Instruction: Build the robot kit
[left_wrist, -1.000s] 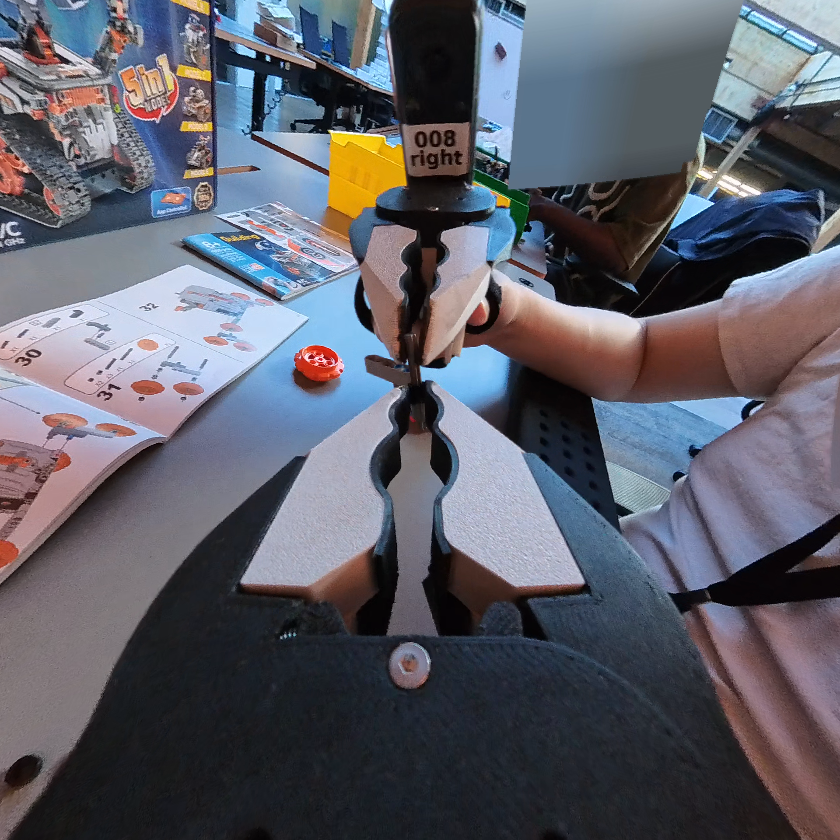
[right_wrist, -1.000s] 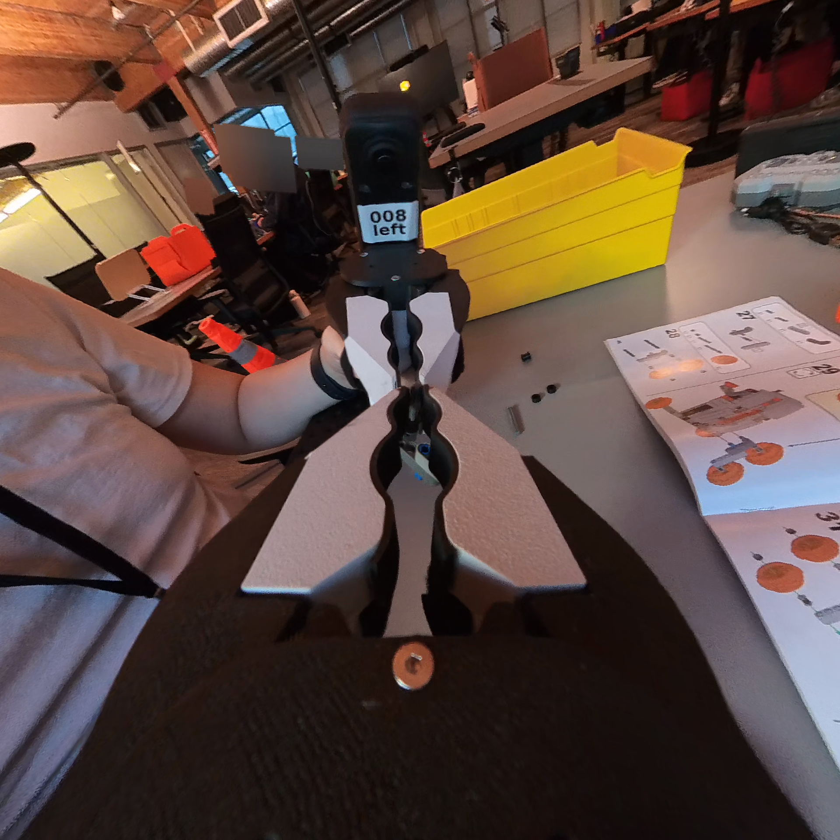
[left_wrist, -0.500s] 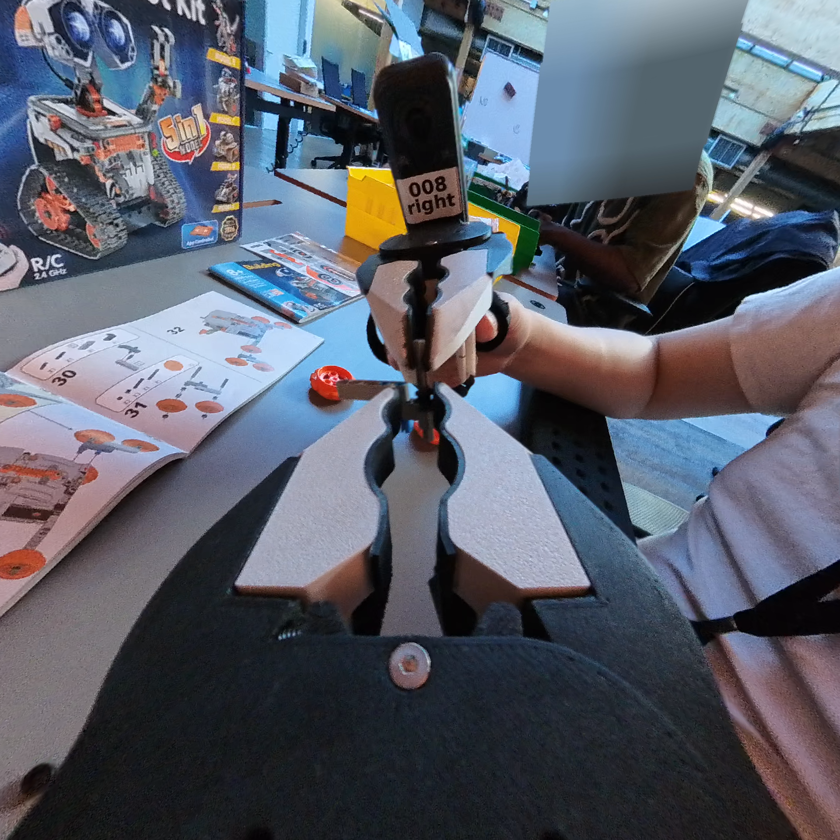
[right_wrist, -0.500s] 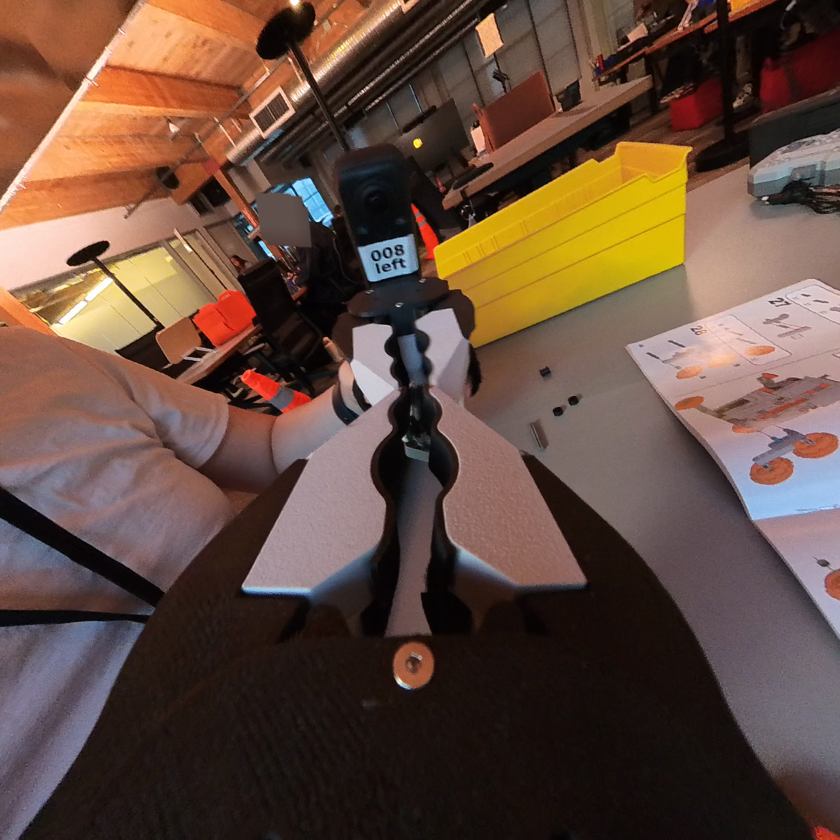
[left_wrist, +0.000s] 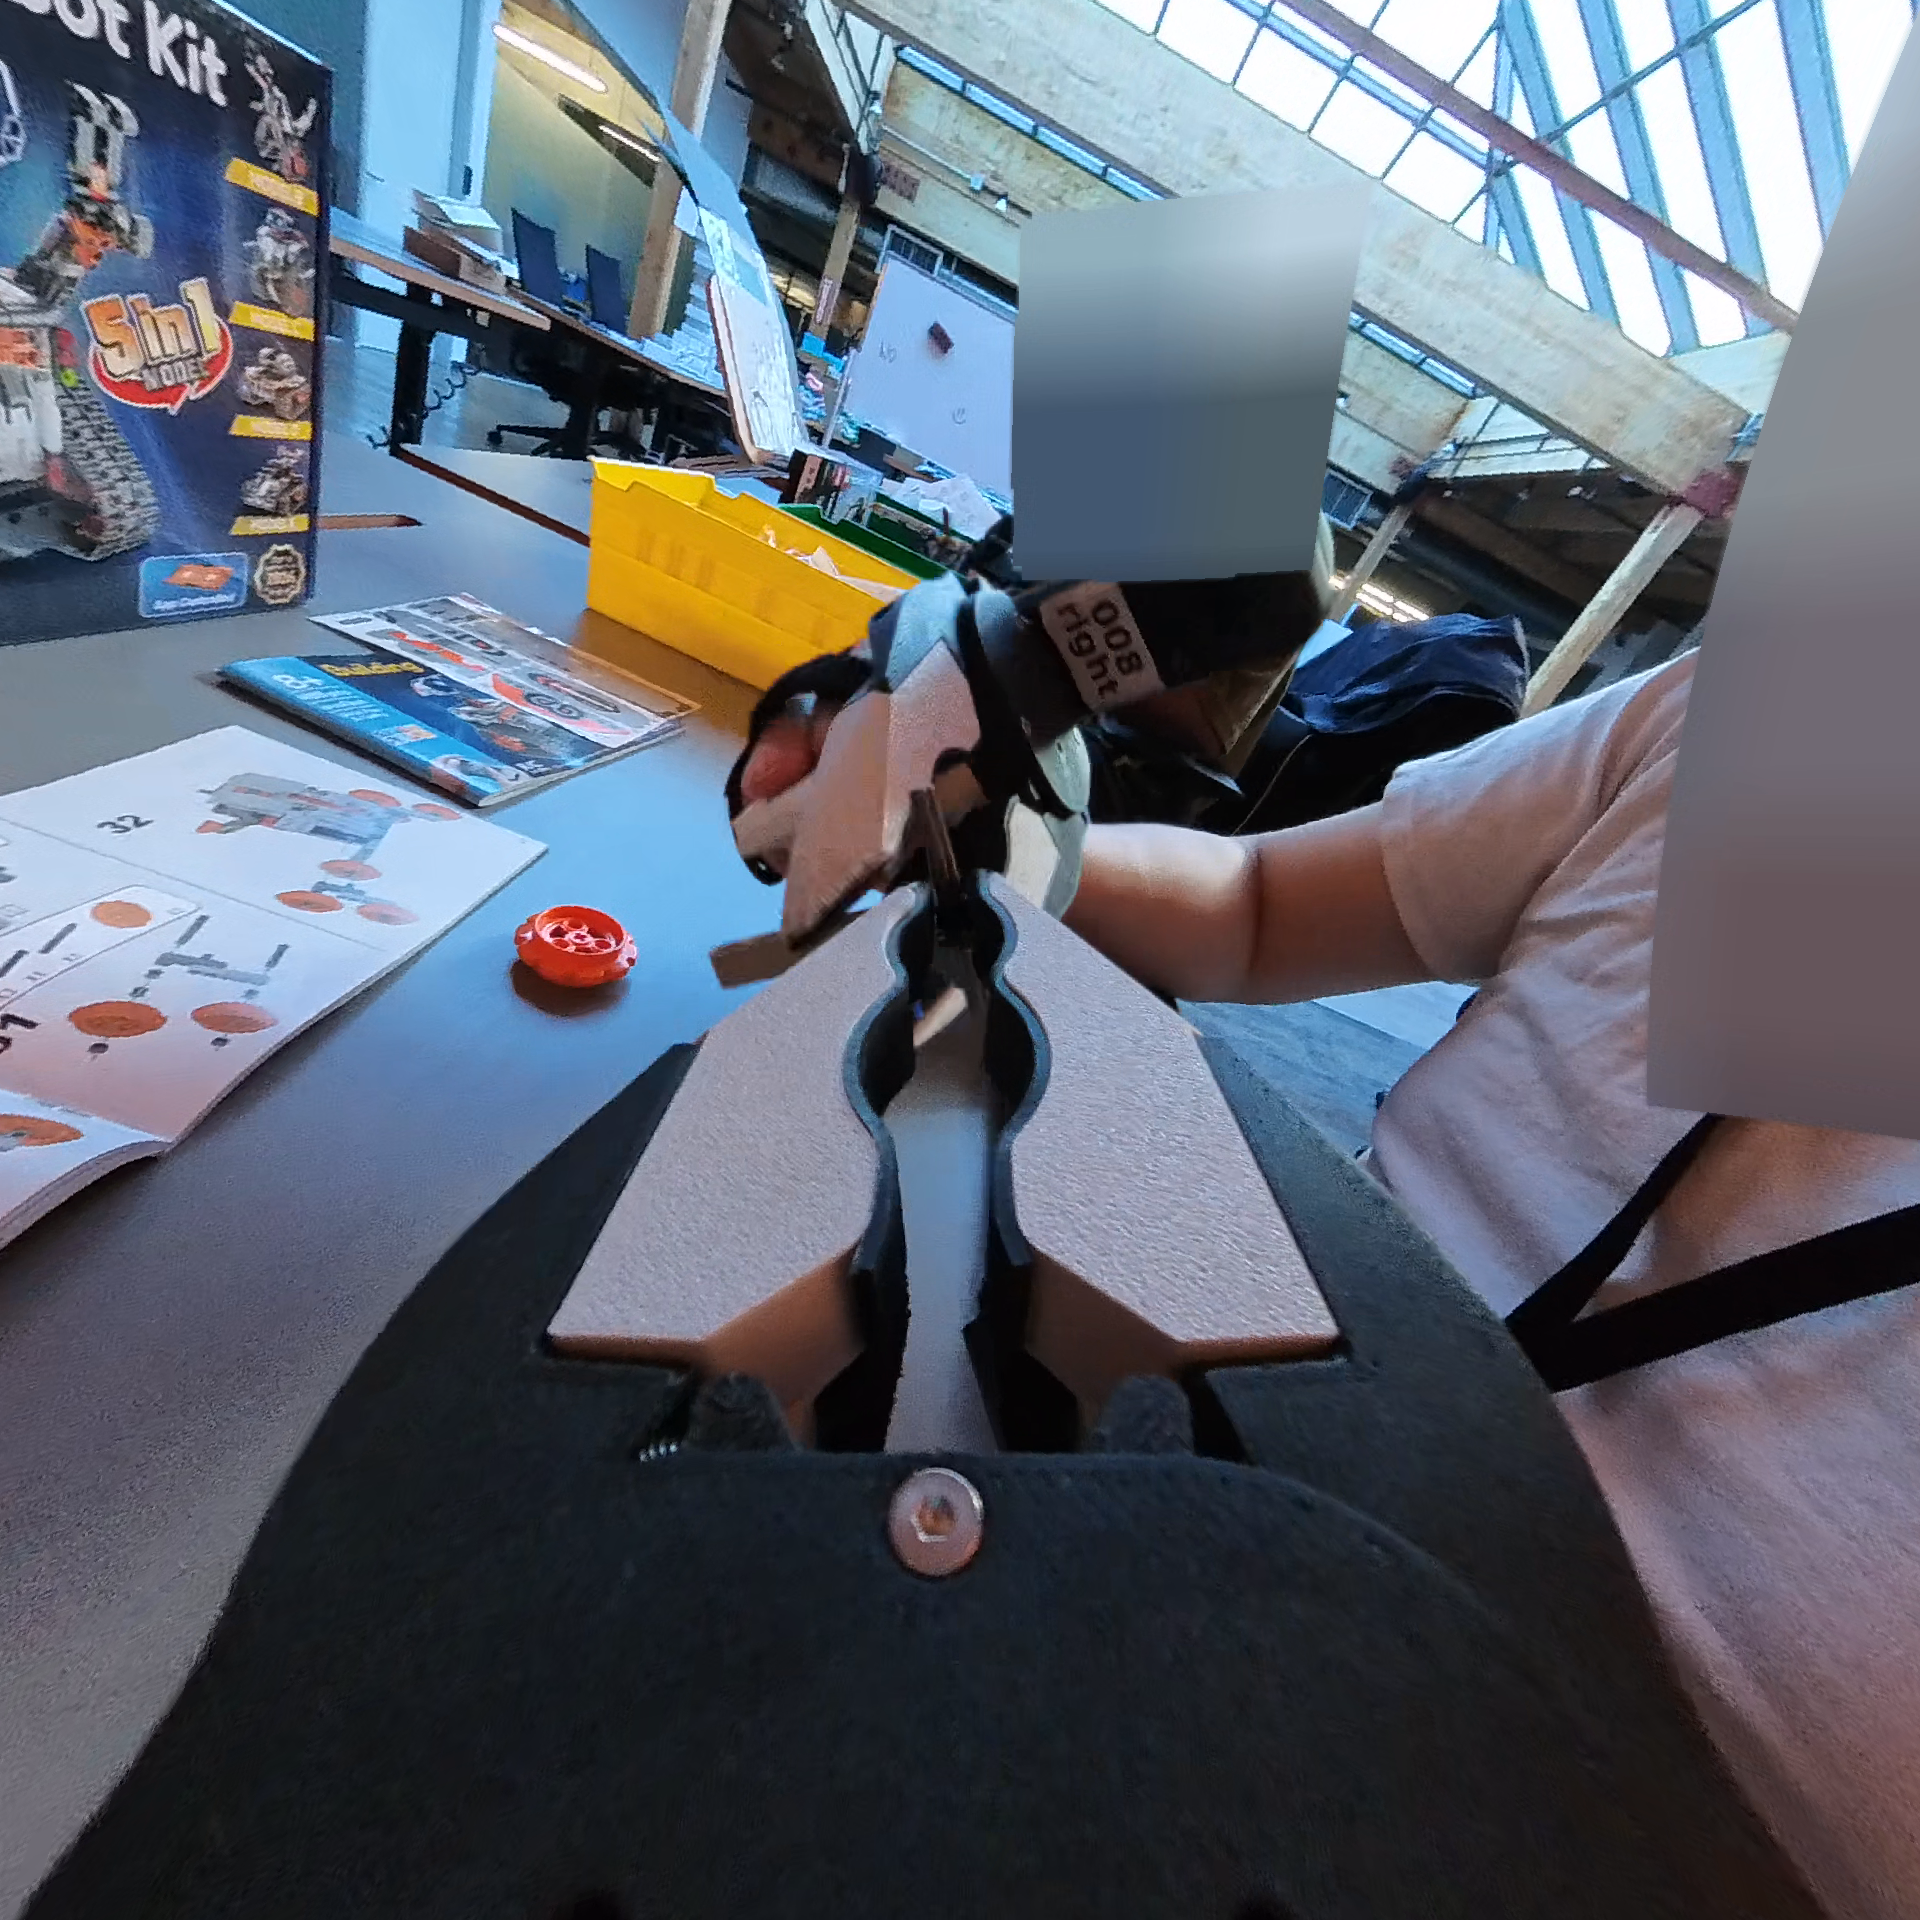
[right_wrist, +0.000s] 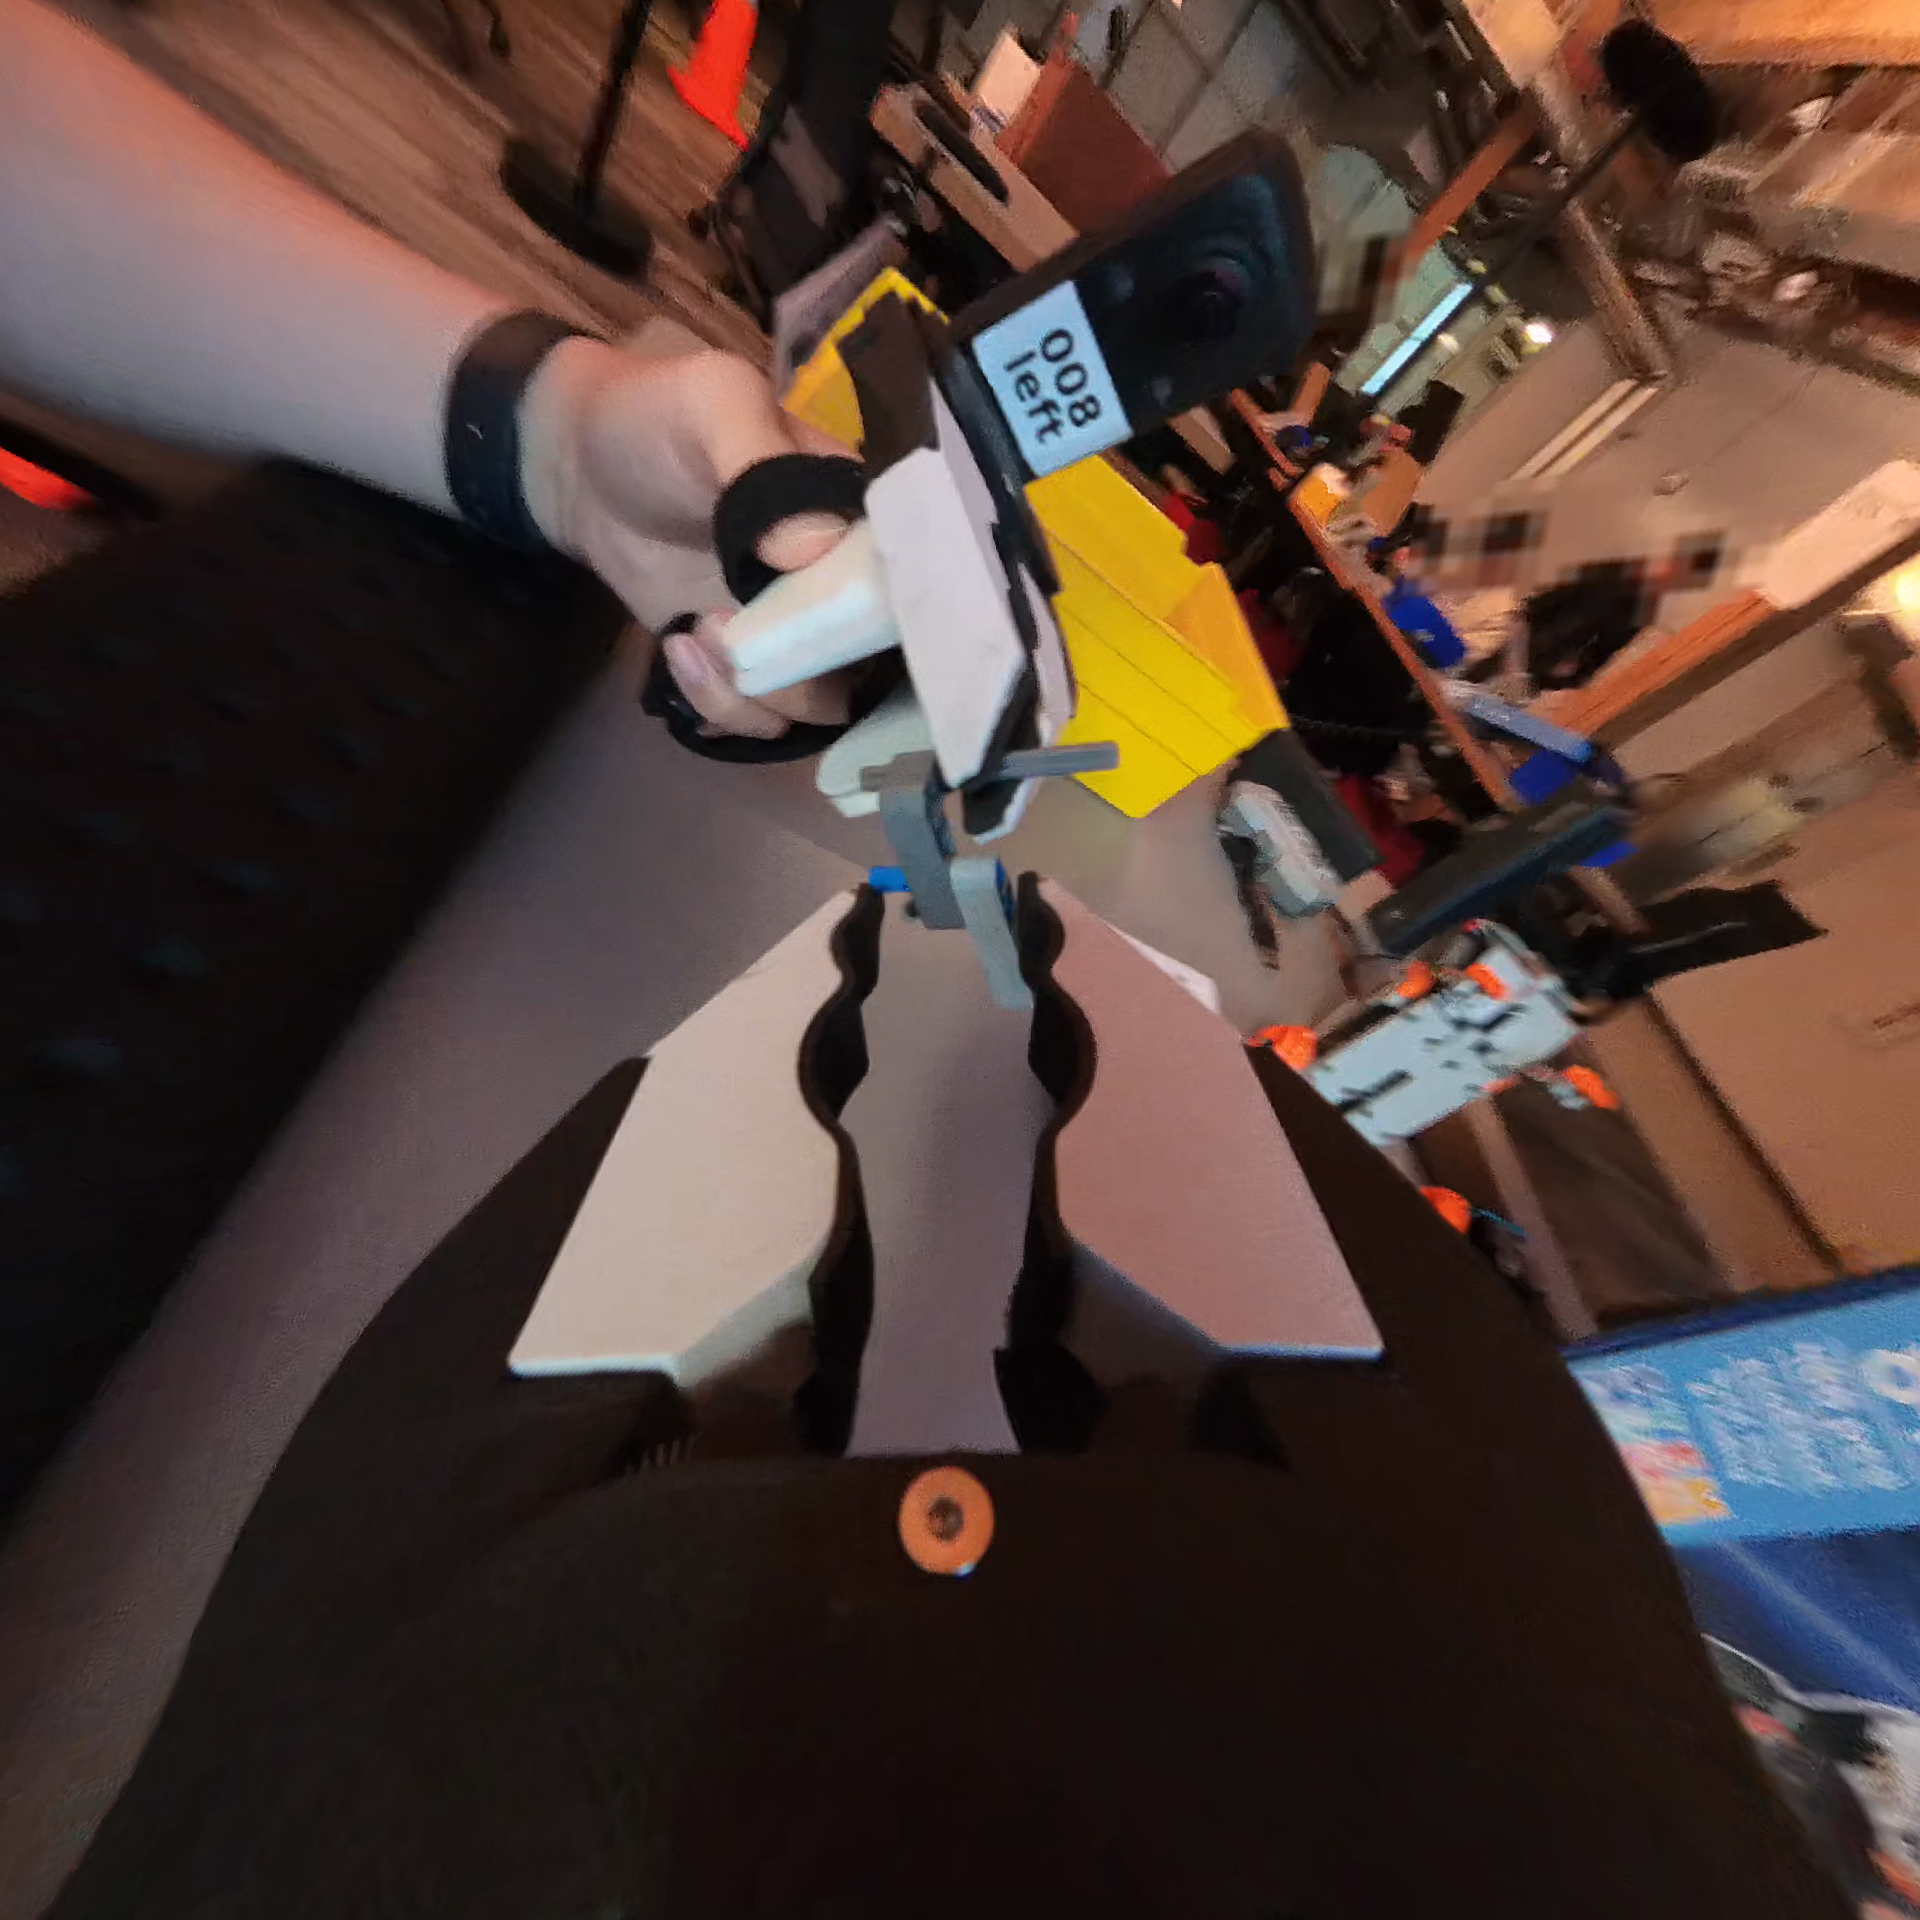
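Two tools tip to tip above counter (left_wrist: 416, 1091). My left tool (left_wrist: 951, 914) clenched on small grey part (right_wrist: 925, 831) w/ blue pin. My right tool (right_wrist: 945, 894): jaws partly apart, part's pale end btwn tips; grip, can't tell. Orange wheel (left_wrist: 575, 943) on counter, left of left tool.

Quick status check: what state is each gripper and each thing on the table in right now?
left gripper: shut on grey beam assembly.
right gripper: narrowly open around the assembly's lower end.
grey beam assembly: held in the air between both grippers.
orange wheel hub: lying flat, loose on the table.
instruction booklet: open.
yellow bin: upright.
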